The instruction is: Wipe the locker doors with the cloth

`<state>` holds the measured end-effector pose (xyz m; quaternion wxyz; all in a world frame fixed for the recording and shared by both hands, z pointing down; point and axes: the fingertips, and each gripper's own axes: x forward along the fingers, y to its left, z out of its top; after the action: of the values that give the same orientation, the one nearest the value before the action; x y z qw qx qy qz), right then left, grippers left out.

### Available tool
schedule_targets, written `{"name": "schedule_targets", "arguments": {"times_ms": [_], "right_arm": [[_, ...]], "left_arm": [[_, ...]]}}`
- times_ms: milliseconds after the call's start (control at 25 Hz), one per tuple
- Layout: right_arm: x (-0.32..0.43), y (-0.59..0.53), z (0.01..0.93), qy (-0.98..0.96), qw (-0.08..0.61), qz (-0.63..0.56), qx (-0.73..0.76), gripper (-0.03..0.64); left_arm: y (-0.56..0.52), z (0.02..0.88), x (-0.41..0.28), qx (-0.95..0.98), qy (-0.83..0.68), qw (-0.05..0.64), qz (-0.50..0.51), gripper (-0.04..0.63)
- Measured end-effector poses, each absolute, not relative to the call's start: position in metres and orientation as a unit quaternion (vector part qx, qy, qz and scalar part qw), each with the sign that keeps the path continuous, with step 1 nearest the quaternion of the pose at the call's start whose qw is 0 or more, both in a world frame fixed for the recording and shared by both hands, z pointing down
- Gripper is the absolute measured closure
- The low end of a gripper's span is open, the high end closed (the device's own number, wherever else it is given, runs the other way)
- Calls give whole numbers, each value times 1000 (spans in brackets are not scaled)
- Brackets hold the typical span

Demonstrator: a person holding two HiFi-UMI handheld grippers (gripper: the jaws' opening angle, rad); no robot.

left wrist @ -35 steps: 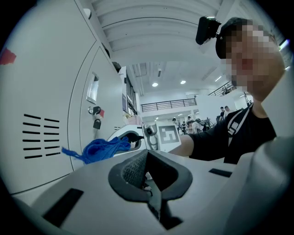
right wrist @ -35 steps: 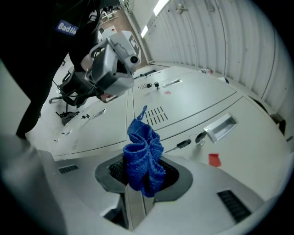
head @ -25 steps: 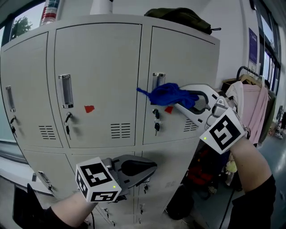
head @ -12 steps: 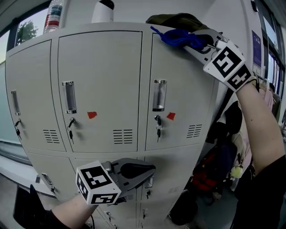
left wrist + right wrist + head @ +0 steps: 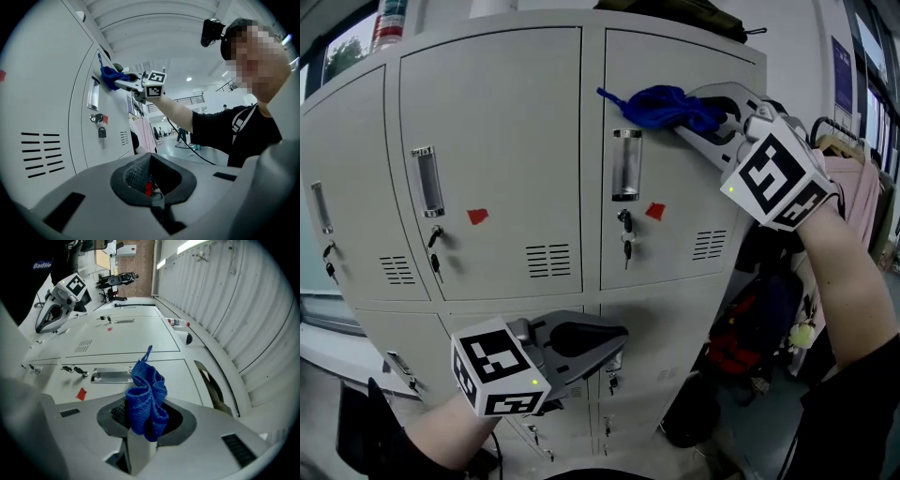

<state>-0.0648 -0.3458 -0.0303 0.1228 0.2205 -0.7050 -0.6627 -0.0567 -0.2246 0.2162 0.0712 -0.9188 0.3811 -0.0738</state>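
The grey lockers (image 5: 506, 122) fill the head view. The blue cloth (image 5: 661, 105) lies bunched against the upper right door (image 5: 694, 206), just above its metal handle (image 5: 625, 164). My right gripper (image 5: 698, 114) is shut on the cloth, which hangs from its closed jaws in the right gripper view, blue cloth (image 5: 146, 399) over the door (image 5: 140, 357). My left gripper (image 5: 614, 339) hovers low in front of the bottom row of doors, shut with nothing in it (image 5: 150, 187). From the left gripper view the cloth (image 5: 110, 75) and right gripper (image 5: 133, 84) show high on the door.
Keys (image 5: 625, 246) hang from the locks, and red stickers (image 5: 654, 211) mark the doors. A dark bag (image 5: 684, 7) and a bottle (image 5: 389, 23) sit on top of the lockers. A rack with a pink garment (image 5: 861, 192) and a red bag (image 5: 741, 345) stand at the right.
My right gripper carried the cloth from handle height up to the door's top edge, then back down to just above the handle. The left gripper has barely moved.
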Motion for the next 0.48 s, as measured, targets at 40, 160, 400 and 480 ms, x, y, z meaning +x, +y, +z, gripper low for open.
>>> {"name": "schedule_targets", "arguments": {"times_ms": [40, 160, 400, 480], "right_arm": [[-65, -347, -19, -709, 128, -658, 217, 514], [-62, -348, 9, -721, 140, -646, 209, 514], [-61, -351, 58, -740, 153, -626, 193, 514], [-61, -351, 73, -745, 154, -621, 190, 514]], "left_arm": [[-225, 217, -55, -920, 378, 71, -74, 588], [-226, 220, -48, -924, 370, 70, -74, 588], [-223, 226, -41, -927, 361, 65, -75, 588], [-221, 227, -40, -928, 360, 65, -77, 588]]}}
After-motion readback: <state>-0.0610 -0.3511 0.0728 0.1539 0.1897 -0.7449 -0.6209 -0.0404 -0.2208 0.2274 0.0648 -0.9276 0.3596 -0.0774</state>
